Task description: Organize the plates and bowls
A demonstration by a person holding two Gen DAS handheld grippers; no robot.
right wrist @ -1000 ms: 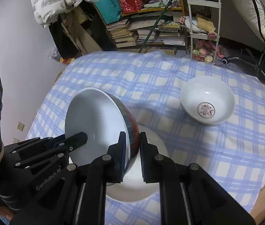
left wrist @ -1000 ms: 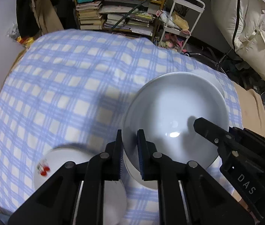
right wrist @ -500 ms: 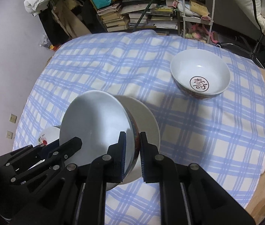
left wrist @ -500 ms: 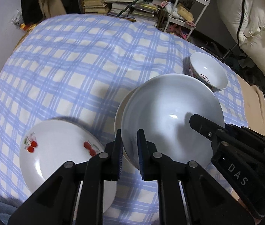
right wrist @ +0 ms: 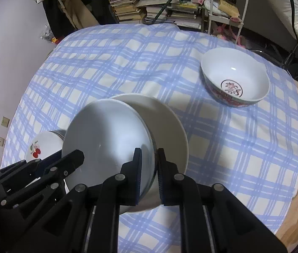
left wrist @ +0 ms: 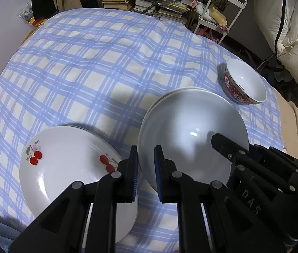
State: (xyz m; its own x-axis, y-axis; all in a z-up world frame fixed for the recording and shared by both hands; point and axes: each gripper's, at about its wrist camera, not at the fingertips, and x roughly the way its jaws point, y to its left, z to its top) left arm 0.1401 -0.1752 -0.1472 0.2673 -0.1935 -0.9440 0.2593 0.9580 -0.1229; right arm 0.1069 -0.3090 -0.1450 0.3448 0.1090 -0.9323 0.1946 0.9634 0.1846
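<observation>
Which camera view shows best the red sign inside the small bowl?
The right wrist view: the small bowl faces the camera, so the round red sign on its floor is plain. In the left wrist view the small bowl shows mostly its red outer wall, with the sign hardly visible.

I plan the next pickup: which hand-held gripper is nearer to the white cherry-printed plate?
Left: the white cherry-printed plate lies directly beside it; right is across the held bowl.

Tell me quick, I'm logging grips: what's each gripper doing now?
Left gripper: shut on the large white bowl, at its rim.
Right gripper: shut on the same bowl's opposite rim.
</observation>
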